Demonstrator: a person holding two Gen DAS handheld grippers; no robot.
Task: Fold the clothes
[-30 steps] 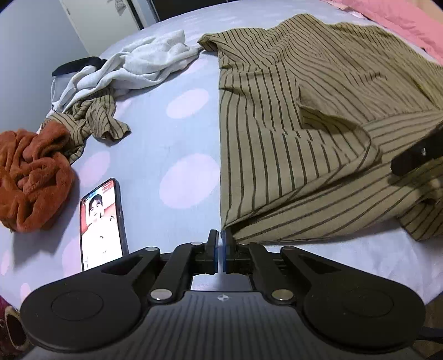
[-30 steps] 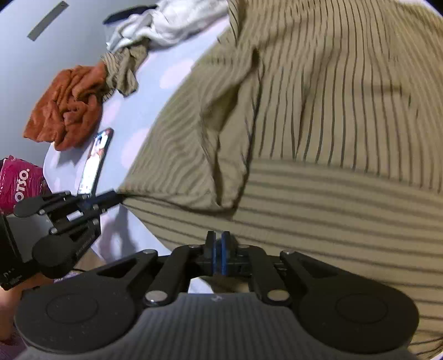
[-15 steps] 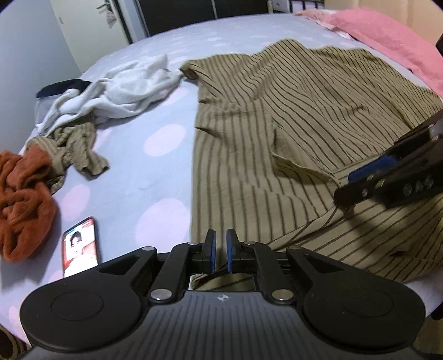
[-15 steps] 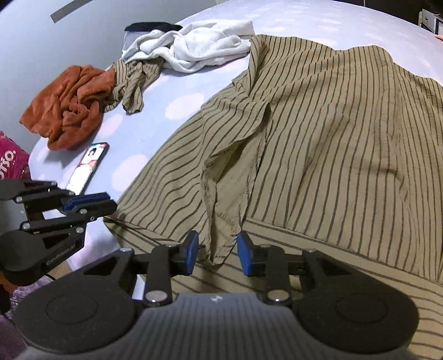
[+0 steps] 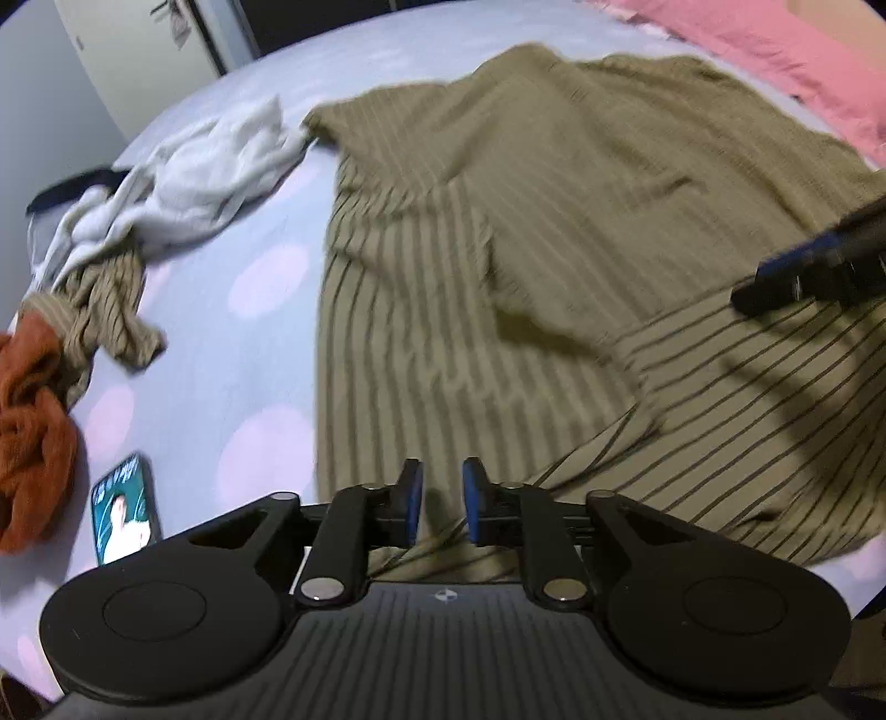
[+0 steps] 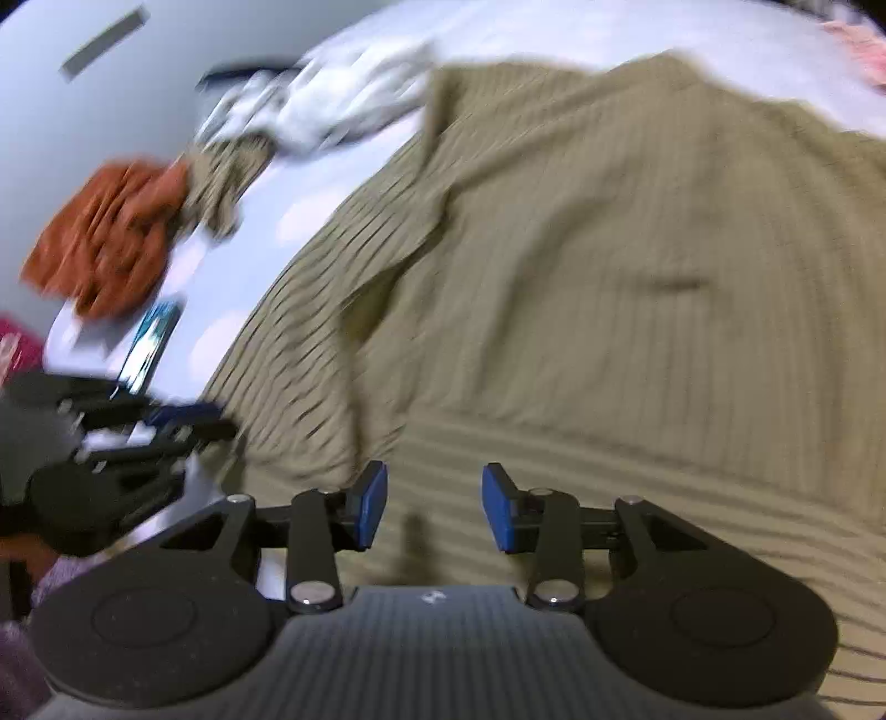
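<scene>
An olive striped shirt (image 5: pixel 554 232) lies spread on the bed, its near hem folded up over the body as a band (image 5: pixel 747 415). It fills the right wrist view (image 6: pixel 609 249). My left gripper (image 5: pixel 442 501) is open a little and empty, just above the shirt's near left corner. My right gripper (image 6: pixel 434 507) is open wide and empty over the folded band; it also shows at the right edge of the left wrist view (image 5: pixel 803 271). The left gripper shows at the left of the right wrist view (image 6: pixel 149 426).
A white garment (image 5: pixel 183 166), a small striped piece (image 5: pixel 105 299) and a rust-orange cloth (image 5: pixel 33 432) lie bunched at the left of the bed. A lit phone (image 5: pixel 124 515) lies near the front left. A pink pillow (image 5: pixel 775 50) lies at the far right.
Both grippers have let go of the shirt's hem and opened, the right one wider. Both have pulled back and up from the cloth. The folded band stays lying on the shirt.
</scene>
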